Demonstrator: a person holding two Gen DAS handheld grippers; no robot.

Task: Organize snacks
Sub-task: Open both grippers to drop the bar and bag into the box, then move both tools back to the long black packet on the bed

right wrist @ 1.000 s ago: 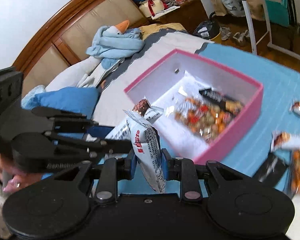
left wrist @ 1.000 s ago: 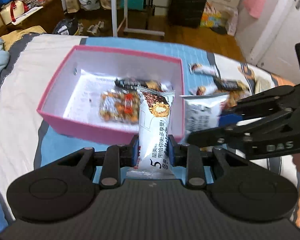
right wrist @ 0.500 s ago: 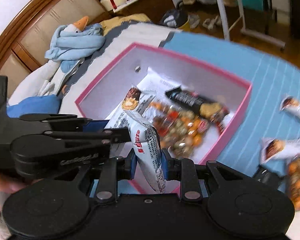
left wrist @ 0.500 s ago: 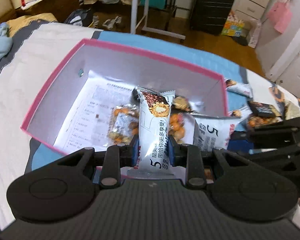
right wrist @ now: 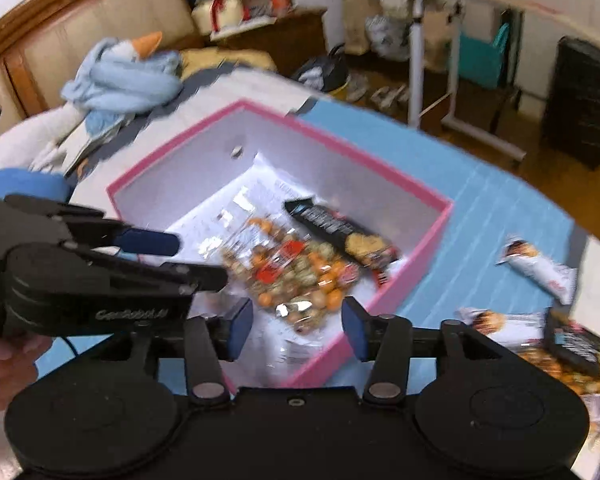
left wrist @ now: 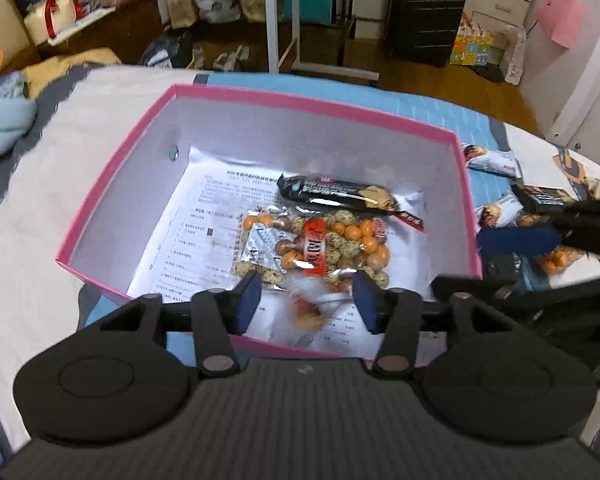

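Observation:
A pink box (left wrist: pixel 112 168) with white walls sits on the bed; it also shows in the right wrist view (right wrist: pixel 432 236). Inside lie a clear bag of mixed nuts (left wrist: pixel 320 248), a black snack bar (left wrist: pixel 340 194) and a printed sheet. My left gripper (left wrist: pixel 306 300) is open above the box's near edge; a blurred white snack packet (left wrist: pixel 310 304) is dropping between its fingers. My right gripper (right wrist: pixel 296 322) is open and empty above the box's near corner. The nut bag (right wrist: pixel 296 272) and black bar (right wrist: pixel 340 228) show in the right wrist view.
More snack packets lie on the blue sheet right of the box: white ones (right wrist: pixel 540 264), (left wrist: pixel 492 158) and a dark bar (right wrist: pixel 576 344). A blue plush goose (right wrist: pixel 128 76) and headboard are at the left. A black suitcase (left wrist: pixel 424 12) and stand are on the floor beyond.
Both grippers moved over the box and opened. Each let go of its white snack packet; the left one's packet is falling into the box, the right one's is gone from its jaws.

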